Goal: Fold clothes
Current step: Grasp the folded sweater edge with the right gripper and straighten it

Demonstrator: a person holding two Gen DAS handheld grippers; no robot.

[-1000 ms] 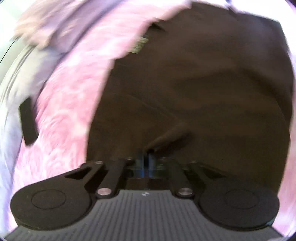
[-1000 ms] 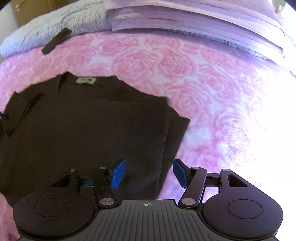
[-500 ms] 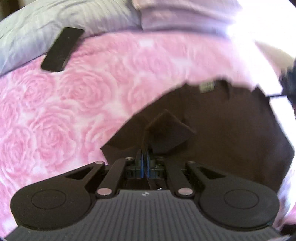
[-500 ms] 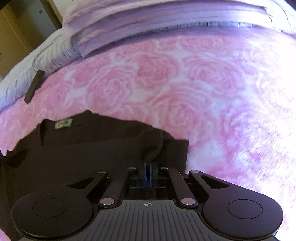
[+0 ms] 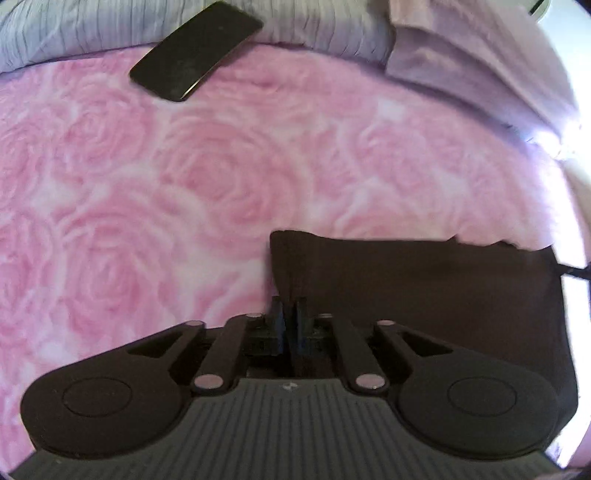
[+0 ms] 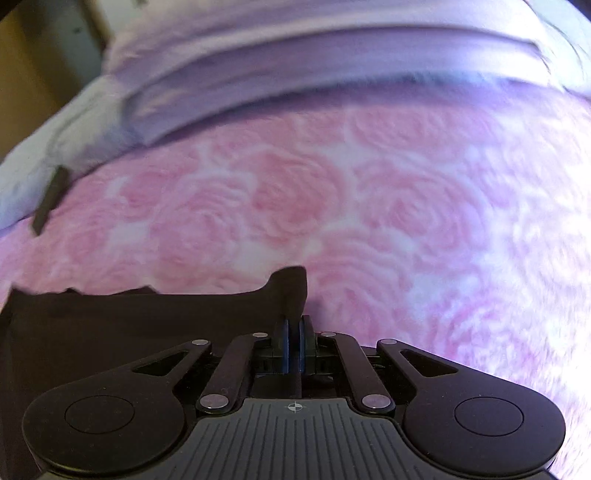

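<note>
Pink rose-patterned bedding (image 5: pixel 184 192) fills both my wrist views, and on it lies the dark brown garment (image 5: pixel 424 288) I am folding. Nearest me, my left gripper (image 5: pixel 290 314) tilts steeply down over the garment's left corner; its jaws are easing apart, with a strip of the cloth between the blue pads, though the pads' faces are mostly hidden by the fabric. My right gripper (image 6: pixel 294 326) also points steeply down and is clamped tight on the garment's right corner, where a small flap stands up above the pads. The garment's long axis runs side to side between my two grippers, its far edge nearly straight. Its near part is covered by my gripper bodies, and glare washes out its right end in the left view. Farther off, a black phone (image 5: pixel 195 51) rests against a grey pillow (image 5: pixel 74 26), beside folded lilac sheets (image 6: pixel 295 55), blurred.
</note>
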